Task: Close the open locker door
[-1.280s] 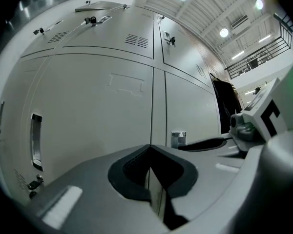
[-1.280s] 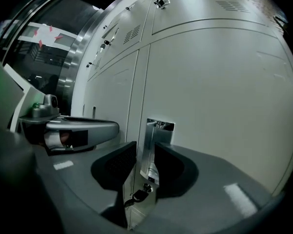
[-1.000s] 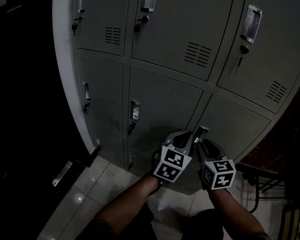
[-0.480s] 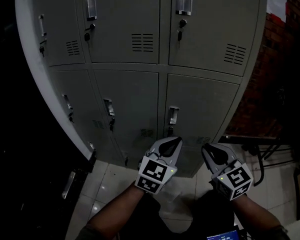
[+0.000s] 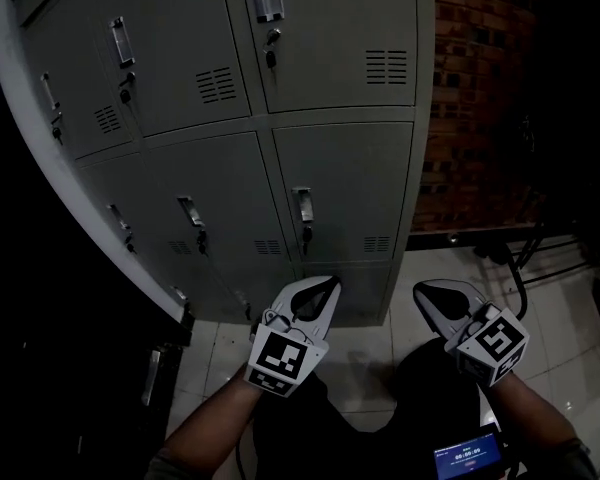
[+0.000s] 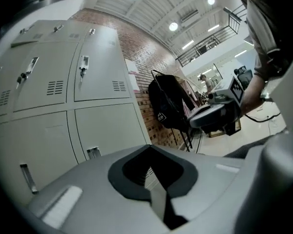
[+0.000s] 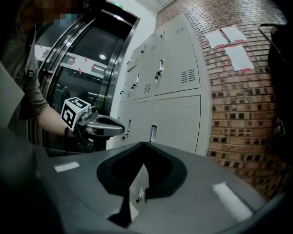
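Note:
The grey locker bank (image 5: 210,138) fills the head view, and every door on it looks flush. The lower right door (image 5: 355,183) with its recessed handle (image 5: 302,206) stands just ahead of my grippers. My left gripper (image 5: 325,284) hovers below that door, a little off the locker front, jaws together and empty. My right gripper (image 5: 425,290) hangs further right, over the floor in front of the brick wall, also shut on nothing. Each gripper view shows its own jaws, left gripper (image 6: 149,147) and right gripper (image 7: 144,144), met at the tips.
A brick wall (image 5: 470,98) stands right of the lockers, with a black metal frame (image 5: 525,248) at its foot. A black backpack (image 6: 168,104) hangs by the wall. Dark glass doors (image 7: 83,67) lie left of the lockers. Pale floor tiles (image 5: 220,343) run underneath.
Both grippers have drawn back from the lower locker door and moved apart. The right gripper's jaws have closed. The head view has swung so the lockers sit further left.

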Demonstrator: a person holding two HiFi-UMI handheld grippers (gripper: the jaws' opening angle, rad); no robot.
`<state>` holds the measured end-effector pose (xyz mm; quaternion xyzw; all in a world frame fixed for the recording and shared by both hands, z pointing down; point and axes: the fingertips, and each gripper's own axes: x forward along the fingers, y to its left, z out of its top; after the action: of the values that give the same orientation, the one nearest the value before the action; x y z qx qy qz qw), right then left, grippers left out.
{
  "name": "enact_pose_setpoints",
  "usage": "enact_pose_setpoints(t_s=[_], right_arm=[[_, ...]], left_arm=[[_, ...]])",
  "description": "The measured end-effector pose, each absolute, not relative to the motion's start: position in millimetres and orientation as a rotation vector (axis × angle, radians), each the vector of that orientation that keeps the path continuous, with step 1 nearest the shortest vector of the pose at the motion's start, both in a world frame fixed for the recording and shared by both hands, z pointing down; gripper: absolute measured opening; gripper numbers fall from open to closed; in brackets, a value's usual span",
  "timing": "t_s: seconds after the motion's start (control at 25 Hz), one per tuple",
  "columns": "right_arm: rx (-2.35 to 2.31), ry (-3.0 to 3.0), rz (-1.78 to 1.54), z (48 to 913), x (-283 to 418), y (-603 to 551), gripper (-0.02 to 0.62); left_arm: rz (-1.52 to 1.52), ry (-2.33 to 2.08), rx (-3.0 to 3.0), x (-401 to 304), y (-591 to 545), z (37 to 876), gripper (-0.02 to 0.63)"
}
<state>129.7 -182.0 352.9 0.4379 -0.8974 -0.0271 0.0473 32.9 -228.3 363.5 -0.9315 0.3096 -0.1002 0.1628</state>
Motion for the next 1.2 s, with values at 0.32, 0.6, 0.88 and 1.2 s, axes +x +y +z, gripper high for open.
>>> enact_pose_setpoints(t_s=[0.32,0.6,0.88,1.2], right_arm=[[1.200,-2.756,-0.078,355,129,-150,0.008],[1.194,-2.763,-0.060,354,132,-147,0.008],[1.144,-2.771,-0.081,355,119,-145,0.008],[1.143,-2.750,-0.074,361,120,-147,0.006]], left_arm=[[-0.408,0.771,-2.529,45,-195,366,0.001],[-0.434,0.839,-2.709,24,-190,361,0.002],[-0.477,0.838,-2.695,23,-188,367,0.002],[-0.469,0.824,-2.721,23,-189,372,0.002]])
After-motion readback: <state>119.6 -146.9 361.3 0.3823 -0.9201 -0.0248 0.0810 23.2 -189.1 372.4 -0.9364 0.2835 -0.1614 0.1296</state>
